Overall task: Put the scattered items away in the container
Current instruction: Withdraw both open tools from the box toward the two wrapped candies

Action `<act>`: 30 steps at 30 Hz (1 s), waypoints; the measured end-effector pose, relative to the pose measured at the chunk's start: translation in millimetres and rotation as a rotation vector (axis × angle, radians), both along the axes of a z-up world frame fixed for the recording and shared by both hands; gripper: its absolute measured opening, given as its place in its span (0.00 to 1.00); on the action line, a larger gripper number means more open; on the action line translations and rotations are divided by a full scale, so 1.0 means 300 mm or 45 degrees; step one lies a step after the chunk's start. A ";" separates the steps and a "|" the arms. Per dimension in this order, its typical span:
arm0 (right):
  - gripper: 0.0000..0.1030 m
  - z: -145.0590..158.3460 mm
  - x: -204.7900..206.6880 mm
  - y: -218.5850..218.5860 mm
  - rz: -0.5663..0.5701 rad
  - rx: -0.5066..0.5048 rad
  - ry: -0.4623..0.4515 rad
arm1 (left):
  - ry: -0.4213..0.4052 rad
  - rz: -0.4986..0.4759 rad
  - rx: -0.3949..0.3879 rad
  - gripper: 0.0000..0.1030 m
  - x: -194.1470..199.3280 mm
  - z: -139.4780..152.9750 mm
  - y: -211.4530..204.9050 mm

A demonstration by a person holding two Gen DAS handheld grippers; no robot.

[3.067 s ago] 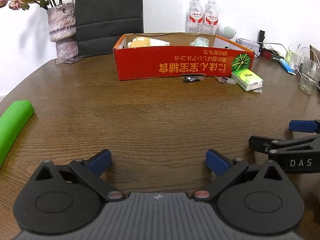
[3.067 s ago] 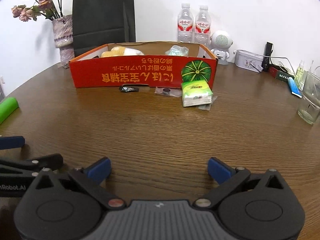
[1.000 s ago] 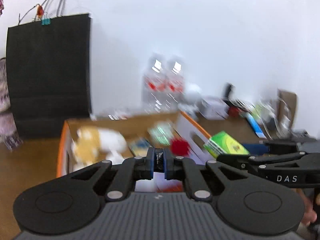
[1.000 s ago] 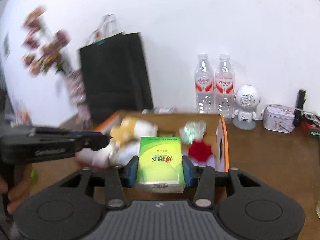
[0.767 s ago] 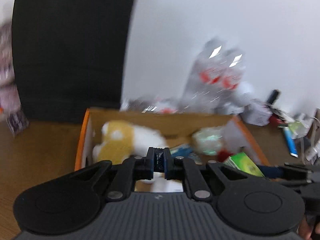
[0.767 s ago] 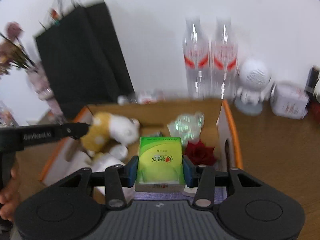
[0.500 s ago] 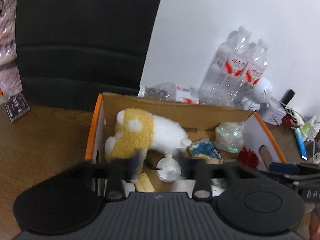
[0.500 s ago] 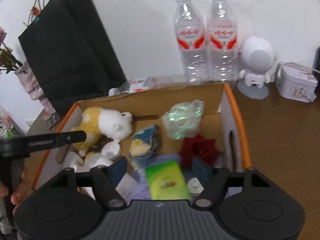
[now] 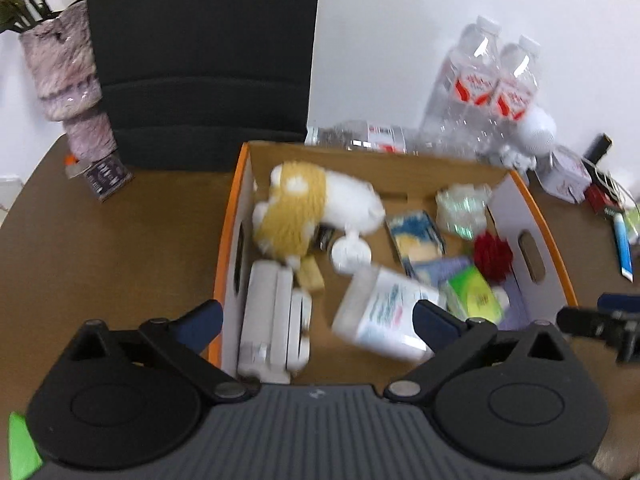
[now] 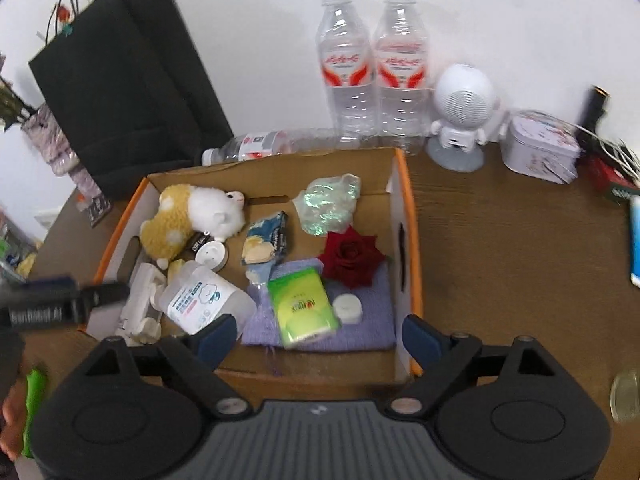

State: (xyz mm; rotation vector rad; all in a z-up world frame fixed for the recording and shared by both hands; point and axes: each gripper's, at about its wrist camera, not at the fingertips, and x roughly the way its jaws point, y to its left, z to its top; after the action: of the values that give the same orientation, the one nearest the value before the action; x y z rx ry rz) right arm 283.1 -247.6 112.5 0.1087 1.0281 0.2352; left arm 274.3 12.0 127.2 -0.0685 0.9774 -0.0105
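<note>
The cardboard box [image 10: 407, 216] with an orange rim [image 9: 235, 216] lies under both grippers. My right gripper [image 10: 318, 338] hangs over its near edge, jaws opening, with nothing between them. The green tissue pack [image 10: 302, 310] lies free on a purple cloth [image 10: 374, 330] beside a red rose [image 10: 352, 258]. My left gripper [image 9: 316, 320] is over the box's left half, jaws opening wide and empty. Below it are a white labelled tub [image 9: 384, 316] and a yellow-and-white plush toy [image 9: 312, 204]. A small black packet [image 10: 199, 245] lies beside the plush.
Behind the box stand a black paper bag [image 10: 120, 92], two water bottles [image 10: 372, 72], a bottle lying down [image 10: 260, 144], a white robot speaker [image 10: 460, 116] and a tin [image 10: 540, 146]. A vase [image 9: 68, 80] is at the left; a glass [image 10: 626, 396] is at the right edge.
Both grippers tipped down over the box and opened. The tissue pack left the right gripper and now lies on the purple cloth. The left gripper let go of its small black item.
</note>
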 end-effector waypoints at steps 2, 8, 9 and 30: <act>0.87 0.017 -0.032 -0.016 -0.019 0.007 0.006 | -0.007 0.015 0.013 1.00 -0.046 0.017 -0.007; 0.87 0.045 -0.223 -0.010 -0.024 0.006 -0.188 | -0.200 -0.007 -0.013 1.00 -0.295 0.035 -0.070; 0.87 0.033 -0.272 -0.005 -0.013 0.000 -0.239 | -0.251 -0.021 0.017 1.00 -0.349 0.025 -0.090; 0.95 -0.422 -0.892 0.041 -0.076 -0.181 -0.440 | -0.348 -0.081 0.118 1.00 -0.877 -0.395 -0.143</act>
State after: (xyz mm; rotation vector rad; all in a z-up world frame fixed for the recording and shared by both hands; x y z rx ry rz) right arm 15.5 -235.4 -14.2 -0.0301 0.6935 0.1205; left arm 11.1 -30.8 8.7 0.0483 0.7056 -0.0320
